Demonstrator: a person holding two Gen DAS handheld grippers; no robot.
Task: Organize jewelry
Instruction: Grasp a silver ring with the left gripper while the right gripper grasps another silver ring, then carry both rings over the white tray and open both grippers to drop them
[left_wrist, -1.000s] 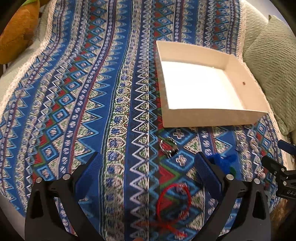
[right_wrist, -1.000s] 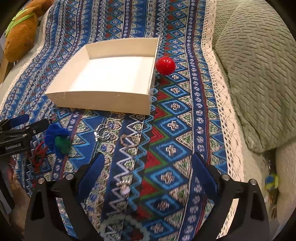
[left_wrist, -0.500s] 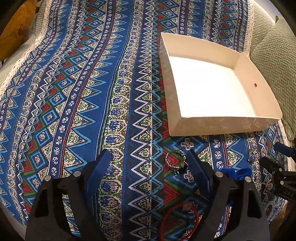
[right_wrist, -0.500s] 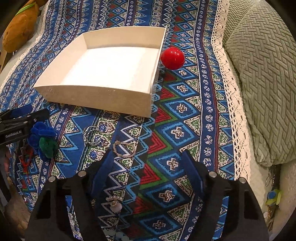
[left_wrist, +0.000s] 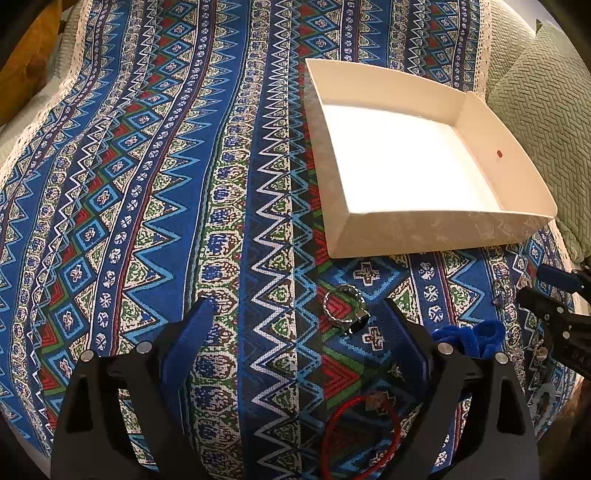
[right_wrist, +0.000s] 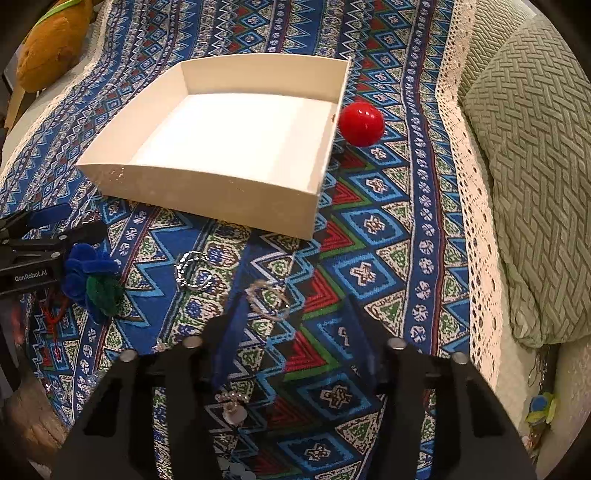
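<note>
An empty white tray (left_wrist: 436, 230) (right_wrist: 207, 192) lies on the patterned blue cloth. My left gripper (left_wrist: 299, 314) is open above the cloth; a silver ring bracelet (left_wrist: 345, 308) lies just inside its right finger, and a red cord bracelet (left_wrist: 360, 430) lies below. My right gripper (right_wrist: 291, 310) is open, low over a thin silver bracelet (right_wrist: 267, 299) by its left fingertip. A second silver ring bracelet (right_wrist: 194, 271) lies to the left. A blue and green fabric flower (right_wrist: 92, 280) (left_wrist: 469, 338) lies between the grippers. A pearl piece (right_wrist: 232, 406) lies under the right gripper.
A red ball (right_wrist: 361, 119) rests against the tray's far right corner. Green textured cushions (right_wrist: 532, 184) (left_wrist: 546, 110) flank the cloth on the right. A brown plush toy (right_wrist: 51, 48) sits at the far left. Lace trim (right_wrist: 476, 236) marks the cloth's edge.
Both grippers moved forward and lower toward the tray. The silver ring now sits beside the left gripper's right finger; the thin silver bracelet now sits by the right gripper's left fingertip.
</note>
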